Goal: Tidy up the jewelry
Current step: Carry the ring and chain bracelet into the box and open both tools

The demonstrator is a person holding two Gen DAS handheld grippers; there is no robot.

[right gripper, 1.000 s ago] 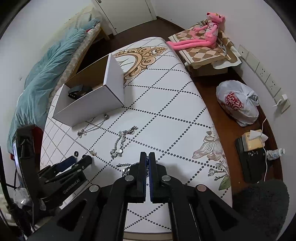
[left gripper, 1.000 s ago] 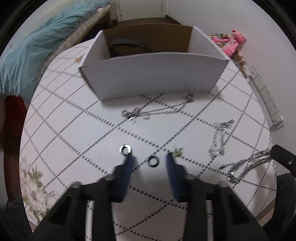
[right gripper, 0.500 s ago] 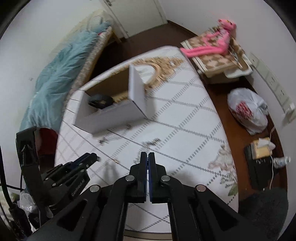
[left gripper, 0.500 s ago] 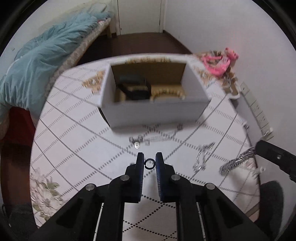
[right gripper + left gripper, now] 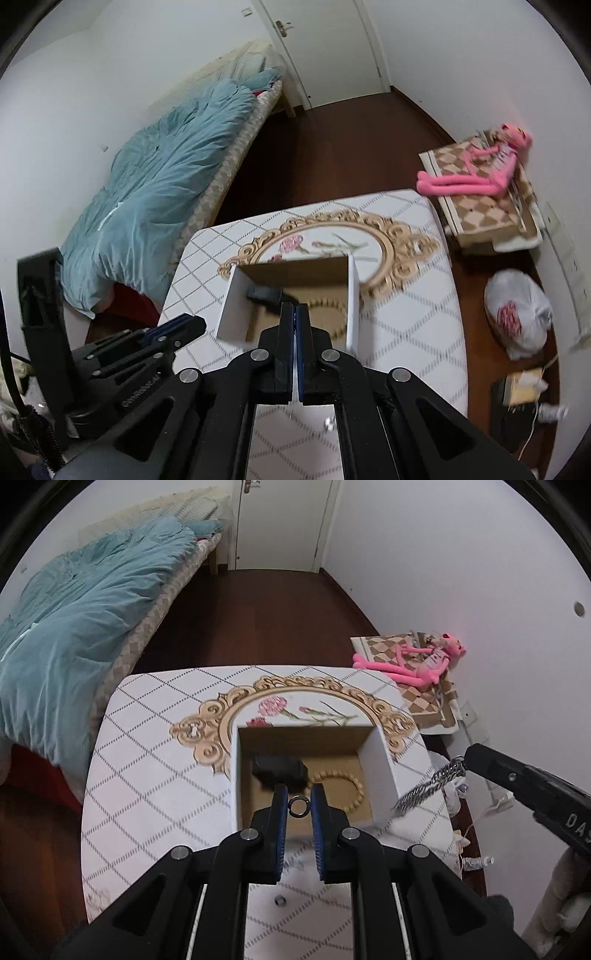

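My left gripper (image 5: 298, 805) is shut on a small dark ring (image 5: 298, 807), which hangs above the near wall of the open white cardboard box (image 5: 380, 771). A black object (image 5: 279, 768) and a beaded bracelet (image 5: 341, 786) lie inside the box. At the right of the left wrist view, my right gripper (image 5: 468, 757) is shut on a silver chain (image 5: 430, 787) that dangles beside the box's right wall. In the right wrist view the right gripper (image 5: 295, 314) has its pads pressed together over the box (image 5: 229, 314), with the chain hidden beneath them. The left gripper (image 5: 186, 326) shows at the left.
Another small ring (image 5: 280, 900) lies on the chequered tablecloth (image 5: 147, 775) below my left gripper. A bed with a teal duvet (image 5: 74, 627) stands left. At right sit a pink plush toy (image 5: 480, 177) on a chequered box and a white plastic bag (image 5: 521, 310) on the floor.
Both grippers have risen from the table and moved over the box. The left one closed on the ring and lifted it. The right one carried the silver chain up.
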